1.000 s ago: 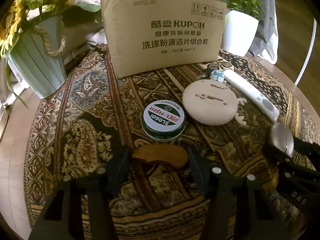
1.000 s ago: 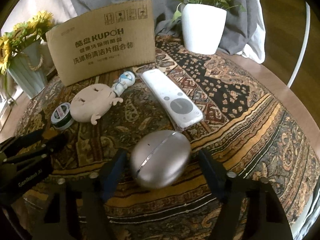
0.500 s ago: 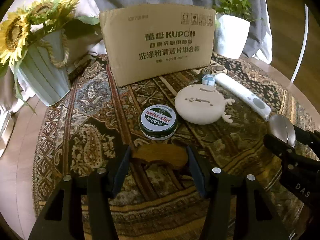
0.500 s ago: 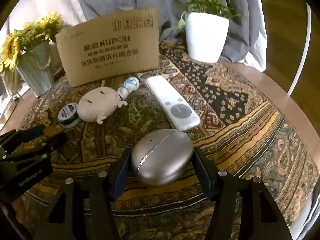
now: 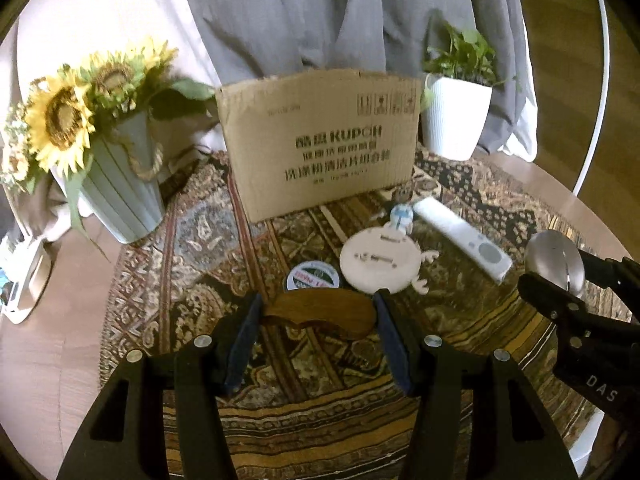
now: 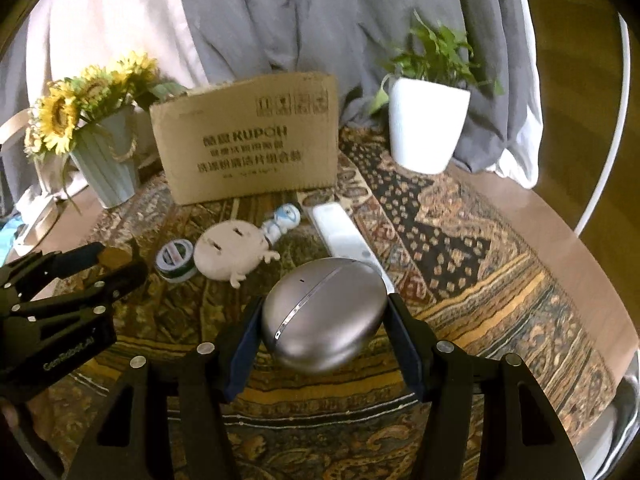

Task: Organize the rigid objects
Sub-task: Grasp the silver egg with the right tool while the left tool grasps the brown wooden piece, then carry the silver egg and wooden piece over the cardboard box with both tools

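Observation:
My left gripper (image 5: 316, 314) is shut on a curved brown wooden piece (image 5: 320, 313) and holds it above the patterned rug. My right gripper (image 6: 324, 320) is shut on a silver egg-shaped case (image 6: 322, 314), also lifted; it shows at the right of the left wrist view (image 5: 556, 266). On the rug lie a green round tin (image 5: 313, 276), a beige round disc with little antlers (image 5: 380, 261), a small blue-white figurine (image 5: 401, 216) and a white remote (image 5: 464, 237). A cardboard box (image 5: 320, 140) stands behind them.
A sunflower pot (image 5: 120, 188) stands at the back left and a white plant pot (image 5: 454, 120) at the back right. Grey curtains hang behind. The round table's edge (image 6: 560, 248) curves at the right. A white device (image 5: 24, 280) lies at the far left.
Both grippers have closed on their objects and risen up and back from the table. The wooden piece and the silver case have lifted off the rug; the other items look smaller.

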Demonstrator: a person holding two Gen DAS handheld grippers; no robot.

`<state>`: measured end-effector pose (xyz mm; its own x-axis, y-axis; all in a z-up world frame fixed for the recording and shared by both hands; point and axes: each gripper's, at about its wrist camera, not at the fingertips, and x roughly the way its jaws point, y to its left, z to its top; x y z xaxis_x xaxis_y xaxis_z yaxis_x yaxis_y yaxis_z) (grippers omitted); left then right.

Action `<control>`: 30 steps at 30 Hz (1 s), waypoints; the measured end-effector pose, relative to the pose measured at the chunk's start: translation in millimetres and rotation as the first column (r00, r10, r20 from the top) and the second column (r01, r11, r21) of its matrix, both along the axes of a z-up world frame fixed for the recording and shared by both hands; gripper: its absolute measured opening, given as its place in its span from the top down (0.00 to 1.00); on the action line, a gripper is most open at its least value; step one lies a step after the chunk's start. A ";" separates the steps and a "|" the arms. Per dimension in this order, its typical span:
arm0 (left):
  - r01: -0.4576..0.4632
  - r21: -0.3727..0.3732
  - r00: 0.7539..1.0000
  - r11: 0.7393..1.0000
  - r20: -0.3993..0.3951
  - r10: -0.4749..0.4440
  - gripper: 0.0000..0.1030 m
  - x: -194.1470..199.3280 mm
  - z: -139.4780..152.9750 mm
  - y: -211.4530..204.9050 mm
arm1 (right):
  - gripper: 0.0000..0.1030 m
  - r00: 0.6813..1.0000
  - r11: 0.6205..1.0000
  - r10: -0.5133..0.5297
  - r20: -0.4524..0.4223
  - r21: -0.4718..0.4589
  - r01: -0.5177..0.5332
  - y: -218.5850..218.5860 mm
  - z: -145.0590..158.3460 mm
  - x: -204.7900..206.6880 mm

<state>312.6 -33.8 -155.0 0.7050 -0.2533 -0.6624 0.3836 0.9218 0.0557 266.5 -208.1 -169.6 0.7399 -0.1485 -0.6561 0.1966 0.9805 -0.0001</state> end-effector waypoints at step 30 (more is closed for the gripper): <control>-0.136 -0.093 0.966 0.986 0.210 0.153 0.45 18.1 107.7 -13.9 | 0.41 0.955 0.983 0.185 0.233 -0.043 -0.180 -28.0 108.4 38.5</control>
